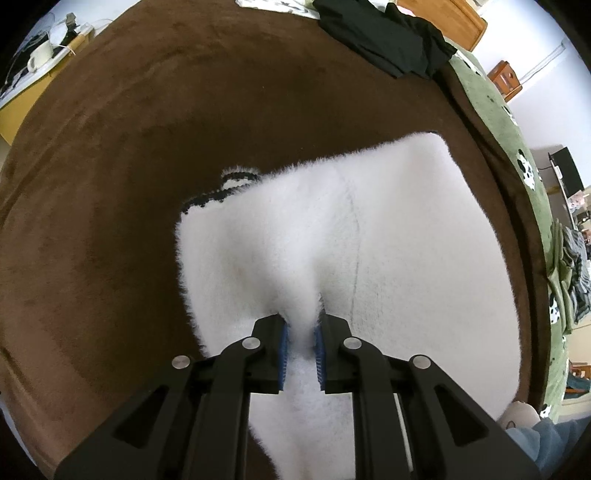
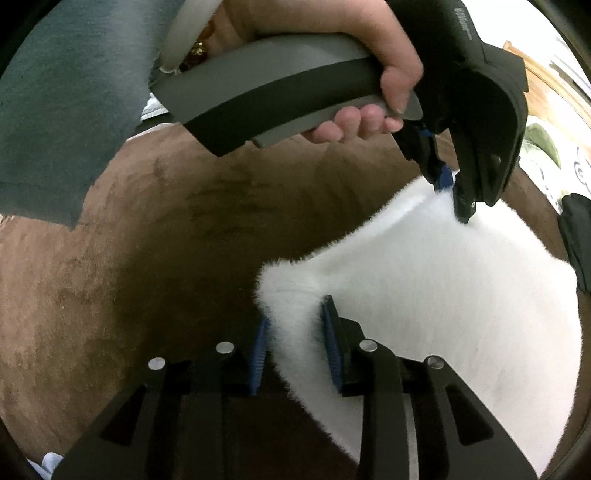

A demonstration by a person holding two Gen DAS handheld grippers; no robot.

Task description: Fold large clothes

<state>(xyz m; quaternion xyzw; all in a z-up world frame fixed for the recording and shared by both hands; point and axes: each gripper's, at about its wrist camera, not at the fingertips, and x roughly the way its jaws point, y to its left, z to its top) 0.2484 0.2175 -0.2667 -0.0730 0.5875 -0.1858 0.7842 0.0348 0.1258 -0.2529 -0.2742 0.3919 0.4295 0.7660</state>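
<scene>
The left claw (image 1: 301,349) is clamped on a pinch of white fleece garment (image 1: 369,251), the pile bunched between its blue pads (image 1: 283,350). The right claw (image 2: 295,347) has its jaws set wider, with a fluffy edge of the same garment (image 2: 443,295) between them; the fabric touches the pad on one side, but whether the other pad bears on it I cannot tell.

Ahead of the left claw the garment spreads out fairly flat on a brown plush blanket (image 1: 129,166), with a dark knitted trim (image 1: 221,192) showing at its far edge and a faint seam running away from the jaws. In the right wrist view, the left claw (image 2: 452,192) appears beyond the right claw, held in the person's hand (image 2: 369,92) and gripping the garment's far edge.

Farther off, past the garment, a heap of black clothing (image 1: 388,33) lies unfolded.

Judging by this, the fold is at an early stage: both claws are on one side of the garment, apparently ready to carry it over, and no neat folded stack is visible. The black heap likely remains to be done.
</scene>
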